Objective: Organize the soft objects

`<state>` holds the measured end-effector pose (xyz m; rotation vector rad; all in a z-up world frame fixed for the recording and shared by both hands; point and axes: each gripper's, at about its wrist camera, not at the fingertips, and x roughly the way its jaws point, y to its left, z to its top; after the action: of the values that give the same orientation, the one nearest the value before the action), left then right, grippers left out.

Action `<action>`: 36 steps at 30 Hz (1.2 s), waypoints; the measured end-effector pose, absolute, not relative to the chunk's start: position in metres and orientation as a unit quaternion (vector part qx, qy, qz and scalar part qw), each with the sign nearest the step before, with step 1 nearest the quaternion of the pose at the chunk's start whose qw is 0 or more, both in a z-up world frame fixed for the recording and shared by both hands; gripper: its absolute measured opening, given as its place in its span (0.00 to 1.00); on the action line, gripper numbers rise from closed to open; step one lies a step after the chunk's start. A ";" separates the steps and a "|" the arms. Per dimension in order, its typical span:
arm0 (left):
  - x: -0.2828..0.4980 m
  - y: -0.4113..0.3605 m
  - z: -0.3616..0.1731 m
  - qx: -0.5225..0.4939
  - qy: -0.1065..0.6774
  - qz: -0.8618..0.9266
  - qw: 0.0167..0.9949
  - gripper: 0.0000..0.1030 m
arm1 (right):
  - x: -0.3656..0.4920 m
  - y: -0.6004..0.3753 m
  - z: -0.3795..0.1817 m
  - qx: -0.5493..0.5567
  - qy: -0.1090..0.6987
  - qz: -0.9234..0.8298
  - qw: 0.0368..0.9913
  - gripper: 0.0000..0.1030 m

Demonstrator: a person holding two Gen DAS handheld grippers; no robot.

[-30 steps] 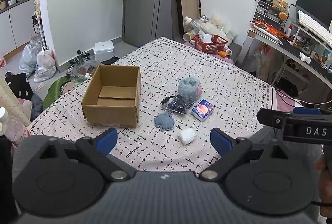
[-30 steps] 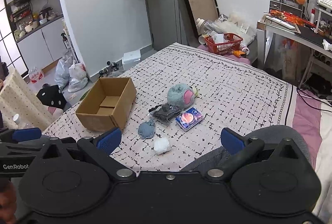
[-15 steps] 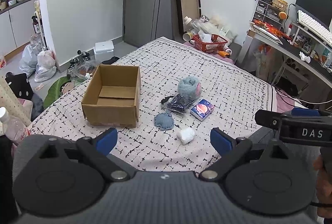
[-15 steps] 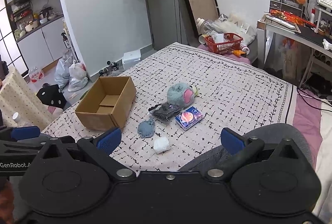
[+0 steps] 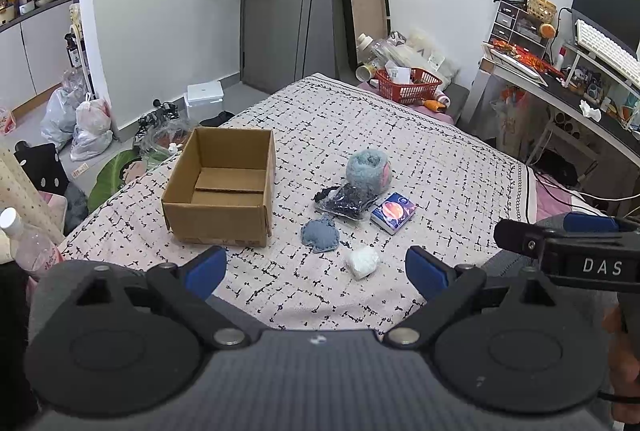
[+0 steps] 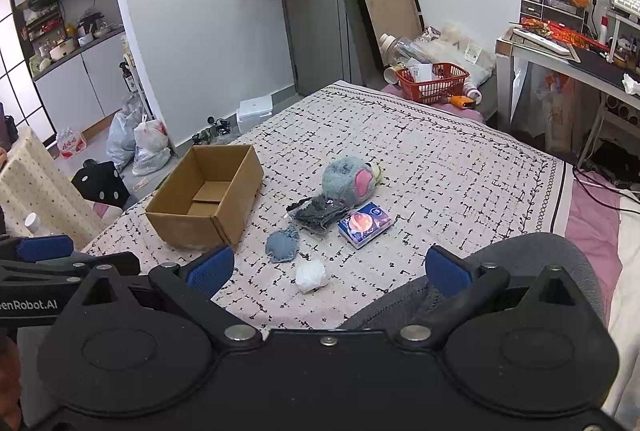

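Both tools wide apart, holding nothing: left tool [image 5: 316,267], right tool [image 6: 328,269]. Best first: white soft ball [image 5: 362,262] near bed [image 5: 440,159] front edge, squeeze gently, drop in box [image 5: 224,187].

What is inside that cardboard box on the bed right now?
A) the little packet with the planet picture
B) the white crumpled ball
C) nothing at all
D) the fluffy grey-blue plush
C: the cardboard box shows only its bare bottom flaps, while the plush, white ball and planet packet all lie on the bedspread beside it.
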<state>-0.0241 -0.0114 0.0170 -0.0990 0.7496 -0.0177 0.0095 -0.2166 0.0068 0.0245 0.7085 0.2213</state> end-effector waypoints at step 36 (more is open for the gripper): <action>0.003 -0.006 -0.003 -0.054 0.393 0.005 0.918 0.93 | 0.042 -0.213 -0.016 0.006 0.374 0.134 0.918 1.00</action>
<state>0.0033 -0.0062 -0.0035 -0.1110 0.8075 0.0093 0.0419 -0.2135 -0.0164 0.0133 0.7696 0.2758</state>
